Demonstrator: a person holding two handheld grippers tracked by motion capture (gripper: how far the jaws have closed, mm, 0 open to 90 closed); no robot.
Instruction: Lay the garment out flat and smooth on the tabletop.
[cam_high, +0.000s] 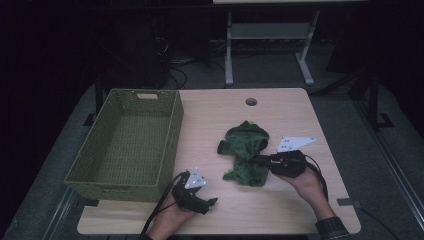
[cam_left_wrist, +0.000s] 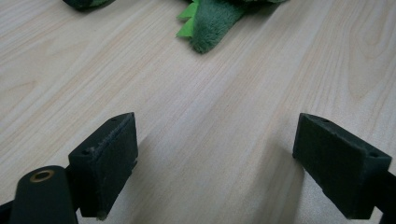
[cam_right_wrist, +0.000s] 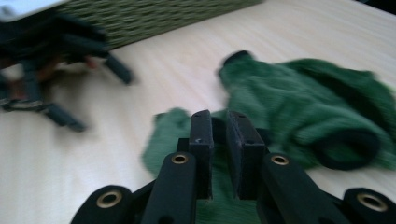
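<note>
While the left gripper (cam_high: 212, 202) rests wide open on the table (cam_high: 290, 210), the right gripper (cam_right_wrist: 219, 140) stands nearly closed over the green plush garment (cam_high: 246, 152), seemingly pinching nothing; the woven basket (cam_high: 170, 145) beyond holds nothing yet.

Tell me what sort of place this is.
Probably a lab or office workroom: a light wood desk with a cable hole, another desk's metal legs behind, cables on grey carpet, and a woven basket.
</note>
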